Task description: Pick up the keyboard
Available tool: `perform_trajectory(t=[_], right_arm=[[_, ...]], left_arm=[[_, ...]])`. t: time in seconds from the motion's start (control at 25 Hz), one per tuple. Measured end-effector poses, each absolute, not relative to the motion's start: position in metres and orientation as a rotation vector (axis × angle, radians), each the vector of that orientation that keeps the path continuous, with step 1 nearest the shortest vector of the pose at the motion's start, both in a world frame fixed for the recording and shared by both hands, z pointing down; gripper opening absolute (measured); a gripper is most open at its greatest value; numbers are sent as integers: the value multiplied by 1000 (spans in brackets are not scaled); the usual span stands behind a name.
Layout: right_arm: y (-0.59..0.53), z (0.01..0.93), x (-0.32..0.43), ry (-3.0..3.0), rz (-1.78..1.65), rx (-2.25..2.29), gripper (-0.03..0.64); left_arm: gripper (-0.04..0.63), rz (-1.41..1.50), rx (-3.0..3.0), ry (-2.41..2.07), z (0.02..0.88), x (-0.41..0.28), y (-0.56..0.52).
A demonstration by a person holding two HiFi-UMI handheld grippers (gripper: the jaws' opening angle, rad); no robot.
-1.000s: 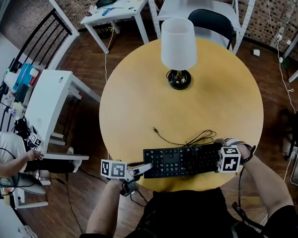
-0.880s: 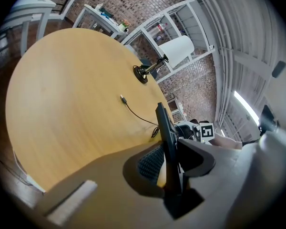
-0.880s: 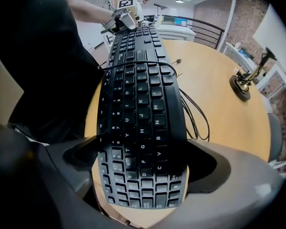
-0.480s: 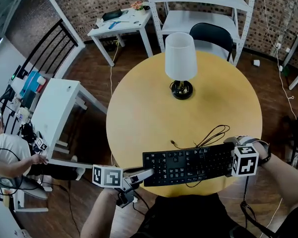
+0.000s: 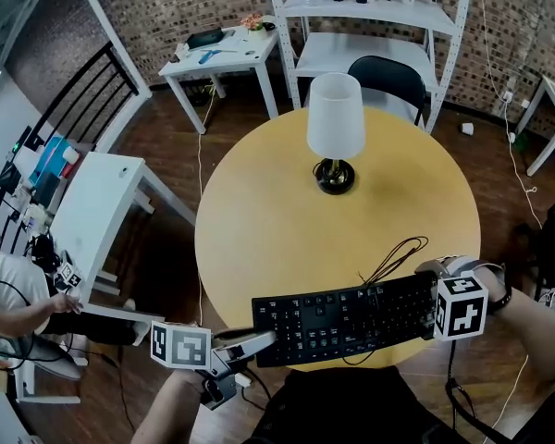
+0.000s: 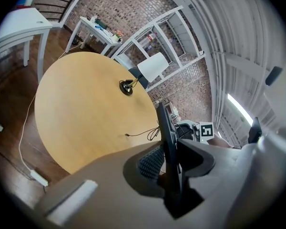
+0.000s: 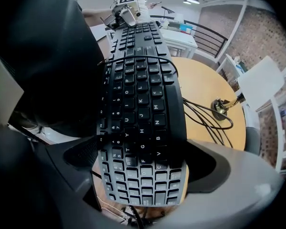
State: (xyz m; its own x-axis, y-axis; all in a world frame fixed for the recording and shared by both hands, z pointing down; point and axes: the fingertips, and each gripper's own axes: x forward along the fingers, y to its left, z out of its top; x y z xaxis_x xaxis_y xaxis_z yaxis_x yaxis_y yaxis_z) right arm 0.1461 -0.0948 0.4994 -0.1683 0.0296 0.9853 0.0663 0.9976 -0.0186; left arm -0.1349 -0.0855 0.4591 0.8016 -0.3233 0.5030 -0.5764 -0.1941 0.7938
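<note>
The black keyboard [image 5: 342, 317] hangs in the air over the near edge of the round wooden table [image 5: 277, 211], held at both ends. My left gripper [image 5: 259, 341] is shut on its left end; in the left gripper view the keyboard [image 6: 168, 142] shows edge-on between the jaws of the left gripper [image 6: 174, 175]. My right gripper [image 5: 431, 289] points down and is shut on the right end; the key rows of the keyboard [image 7: 143, 104] run away from the right gripper [image 7: 138, 171]. The keyboard's black cable [image 5: 393, 257] trails in loops onto the tabletop.
A lamp [image 5: 335, 118] with a white shade stands on the far half of the table. Behind it are a black chair [image 5: 388, 77] and white shelving [image 5: 370, 7]. A white side table [image 5: 92, 211] and a seated person [image 5: 9, 294] are at the left.
Both grippers have risen together with the keyboard held between them; it now looks larger and closer to the head camera. The cable's loops have been dragged along the tabletop.
</note>
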Motion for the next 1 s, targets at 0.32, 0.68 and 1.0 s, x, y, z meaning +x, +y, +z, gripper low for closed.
perform_trajectory(t=[0.32,0.68,1.0], right_arm=[[-91,488,129,-1715,-96,-68,575],[-94,486,127,-1694,-111,-45,572],[-96,482,130,-1678,-135,-43,571]], left_arm=[[411,243,1819,-700,447,-152,-71],[410,226,1854,-680,443,-153,-75],[410,234,1860,-671,445,-151,-74]])
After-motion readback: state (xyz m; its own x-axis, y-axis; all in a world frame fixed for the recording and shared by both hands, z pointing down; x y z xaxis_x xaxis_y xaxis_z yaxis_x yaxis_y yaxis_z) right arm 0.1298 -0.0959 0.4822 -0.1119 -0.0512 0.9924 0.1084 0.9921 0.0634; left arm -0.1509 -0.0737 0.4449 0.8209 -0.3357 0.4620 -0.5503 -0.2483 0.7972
